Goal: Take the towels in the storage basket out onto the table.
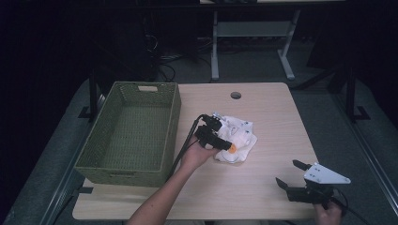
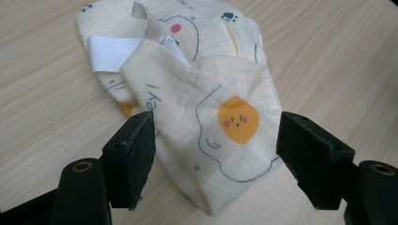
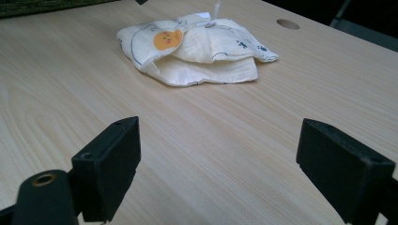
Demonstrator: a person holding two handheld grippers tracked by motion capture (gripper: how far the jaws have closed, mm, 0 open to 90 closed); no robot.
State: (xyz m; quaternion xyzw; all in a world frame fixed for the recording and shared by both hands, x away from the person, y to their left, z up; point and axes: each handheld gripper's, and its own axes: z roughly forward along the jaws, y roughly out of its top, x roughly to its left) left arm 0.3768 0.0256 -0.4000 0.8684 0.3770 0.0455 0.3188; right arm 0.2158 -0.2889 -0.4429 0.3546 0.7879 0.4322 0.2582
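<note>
While both stand wide open and empty, the left tool point(image 2: 213, 159) straddles the folded cloth point(image 2: 206, 117); the right tool point(image 3: 220, 168) sits well apart.

Black two-jaw tongs point(image 1: 217, 132), black cable; other tongs point(image 1: 293, 176) carry grey three-cornered plate; bare forearm.

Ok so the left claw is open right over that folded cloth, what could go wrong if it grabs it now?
1. The cloth is loosely folded in layers, so the left claw may pinch only the top flap, and the bundle could unfold when lifted.
2. The green basket has tall walls; a dangling layer might snag on its rim.
3. The right claw is open and far off, so it cannot steady the cloth.
</note>
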